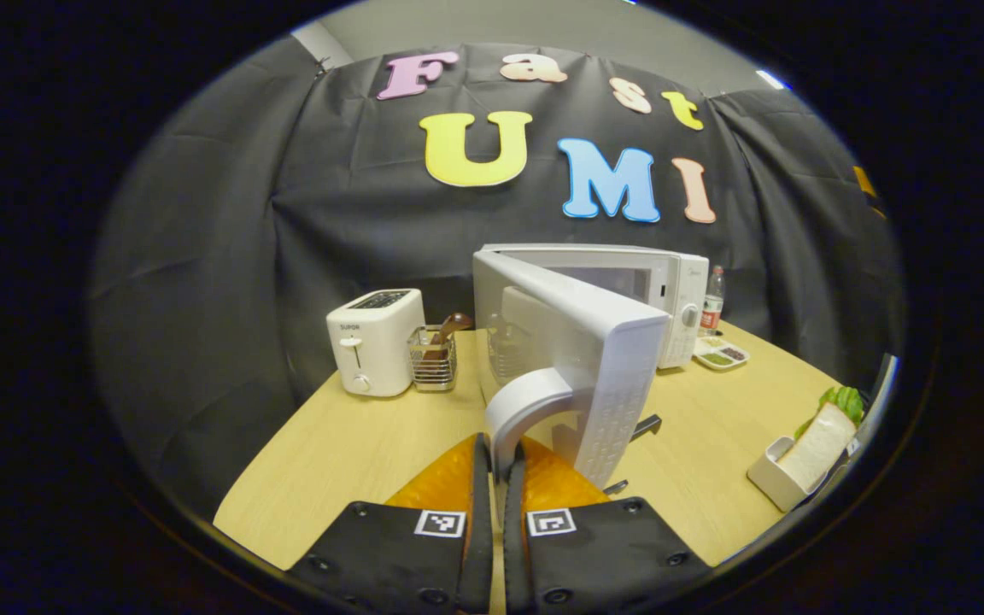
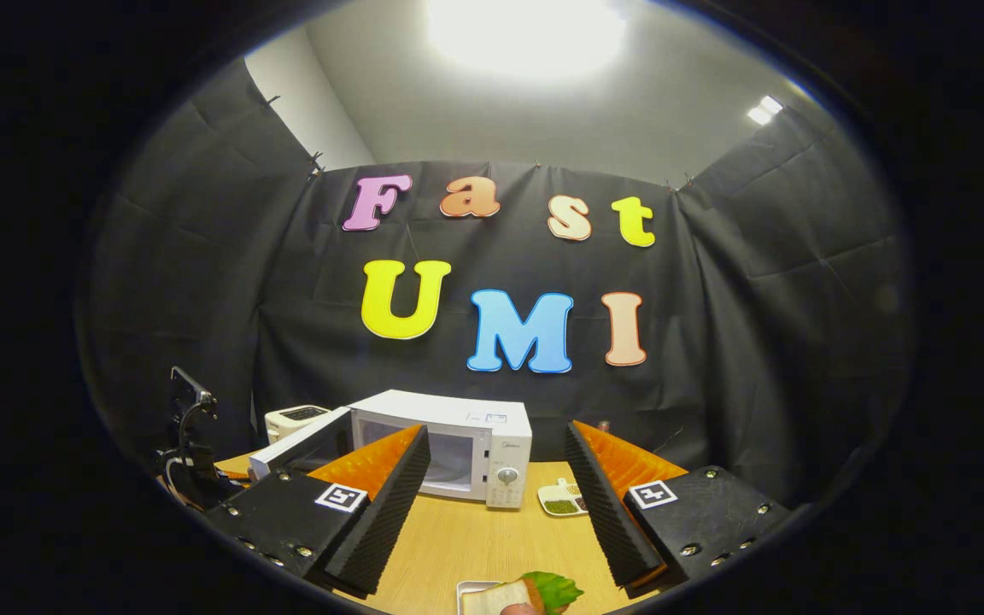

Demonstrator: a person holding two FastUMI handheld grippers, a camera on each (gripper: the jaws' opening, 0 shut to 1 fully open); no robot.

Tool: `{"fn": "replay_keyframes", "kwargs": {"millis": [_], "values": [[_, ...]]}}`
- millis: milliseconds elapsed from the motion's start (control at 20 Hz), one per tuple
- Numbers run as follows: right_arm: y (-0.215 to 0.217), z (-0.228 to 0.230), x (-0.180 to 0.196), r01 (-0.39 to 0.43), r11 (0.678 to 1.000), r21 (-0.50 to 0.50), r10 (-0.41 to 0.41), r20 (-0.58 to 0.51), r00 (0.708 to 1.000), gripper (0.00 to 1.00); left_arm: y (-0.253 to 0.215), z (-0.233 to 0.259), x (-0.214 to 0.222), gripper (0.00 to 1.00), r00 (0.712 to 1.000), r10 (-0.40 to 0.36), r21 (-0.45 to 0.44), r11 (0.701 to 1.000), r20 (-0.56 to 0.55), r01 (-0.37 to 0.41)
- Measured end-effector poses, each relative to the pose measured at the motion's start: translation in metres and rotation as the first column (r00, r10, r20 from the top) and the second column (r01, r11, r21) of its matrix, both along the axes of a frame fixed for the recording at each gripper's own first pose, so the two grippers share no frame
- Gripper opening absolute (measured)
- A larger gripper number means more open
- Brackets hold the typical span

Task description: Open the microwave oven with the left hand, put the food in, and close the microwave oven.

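My left gripper [image 1: 499, 478] clamps the microwave [image 2: 458, 448] door handle [image 1: 526, 401]; my right gripper [image 2: 496, 512] gapes, 2 fingers apart, directly above the sandwich [image 2: 522, 595] (nearer hand).

wooden table [image 1: 355, 444], microwave [image 1: 629, 290], toaster [image 1: 374, 340]

A staged kitchen set inside a recording booth: black cloth wall [image 2: 757, 325] behind a wooden table [image 1: 355, 444]. A microwave [image 1: 671, 299] stands on the table, with a toaster [image 1: 372, 342] and utensil rack [image 1: 434, 363] left of it, a bottle [image 1: 713, 299] and sauce dish [image 1: 721, 353] right.
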State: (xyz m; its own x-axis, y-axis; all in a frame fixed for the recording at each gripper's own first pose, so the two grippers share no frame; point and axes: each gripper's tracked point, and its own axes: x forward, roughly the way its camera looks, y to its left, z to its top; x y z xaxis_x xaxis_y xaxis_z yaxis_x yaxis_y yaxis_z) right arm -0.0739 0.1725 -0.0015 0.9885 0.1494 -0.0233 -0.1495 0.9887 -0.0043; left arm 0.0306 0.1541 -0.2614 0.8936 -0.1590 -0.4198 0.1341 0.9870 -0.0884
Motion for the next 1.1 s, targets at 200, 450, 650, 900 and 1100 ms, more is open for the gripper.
{"fn": "replay_keyframes", "kwargs": {"millis": [200,450,650,900,1100], "values": [[0.016,-0.002,0.001,0.025,1.0,0.011,-0.025,-0.011,1.0,0.95,0.028,-0.004,-0.002,0.22,1.0,-0.007,-0.009,1.0,-0.015,0.007],[0.019,-0.004,0.005,0.055,0.998,0.03,-0.054,-0.026,0.998,0.95,0.062,0.0,-0.018,0.51,0.999,0.031,0.043,0.999,0.007,-0.032],[0.008,-0.011,0.013,0.065,0.997,0.036,-0.064,-0.038,0.997,0.95,0.084,0.02,-0.03,0.74,0.994,0.101,0.045,0.994,0.03,-0.102],[-0.024,-0.02,0.027,0.059,0.998,0.031,-0.057,-0.076,0.996,0.96,0.089,0.083,-0.047,0.95,0.97,0.191,0.018,0.98,0.147,-0.196],[-0.046,-0.045,0.041,0.006,0.999,0.039,0.0,-0.174,0.985,0.96,0.074,0.138,-0.068,0.95,0.95,0.22,-0.003,0.974,0.223,-0.225]]}}
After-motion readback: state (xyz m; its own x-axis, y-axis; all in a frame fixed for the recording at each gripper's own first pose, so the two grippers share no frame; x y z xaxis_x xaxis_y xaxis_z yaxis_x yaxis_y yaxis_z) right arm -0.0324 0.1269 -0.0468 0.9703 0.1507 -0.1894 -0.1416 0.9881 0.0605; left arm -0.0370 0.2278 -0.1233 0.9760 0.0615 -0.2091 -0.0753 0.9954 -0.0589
